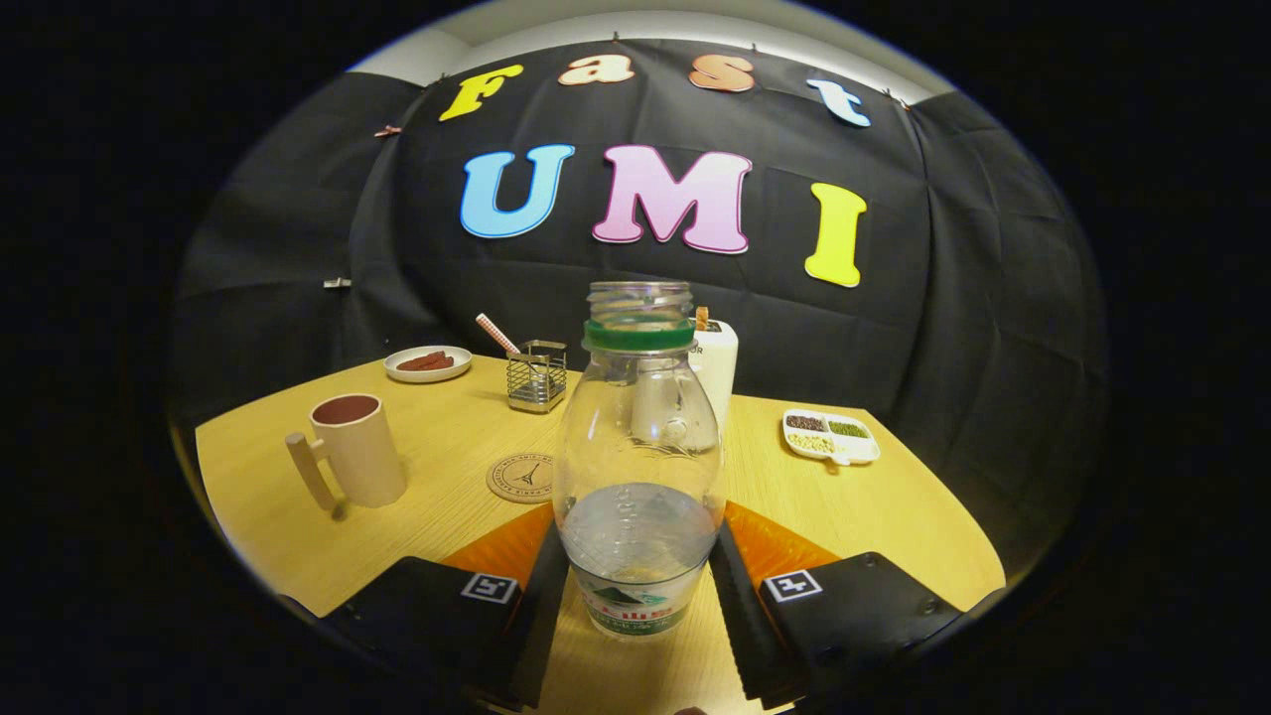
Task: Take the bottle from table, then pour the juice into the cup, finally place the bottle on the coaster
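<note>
Fingers of our gripper [640, 596] sit closed against both sides of the uncapped clear plastic bottle [638, 467] standing on the wooden table [437, 447], so we should lift straight up, keeping it upright toward the beige handled cup [353, 449].

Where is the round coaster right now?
In the gripper view, the coaster lies flat on the wooden table, between the mug and the bottle, which the gripper is closed on, and in front of the wire basket.

Clear bottle [638, 467] upright (uncapped), w/ cup [354, 449], coaster [520, 478] beyond.
</note>
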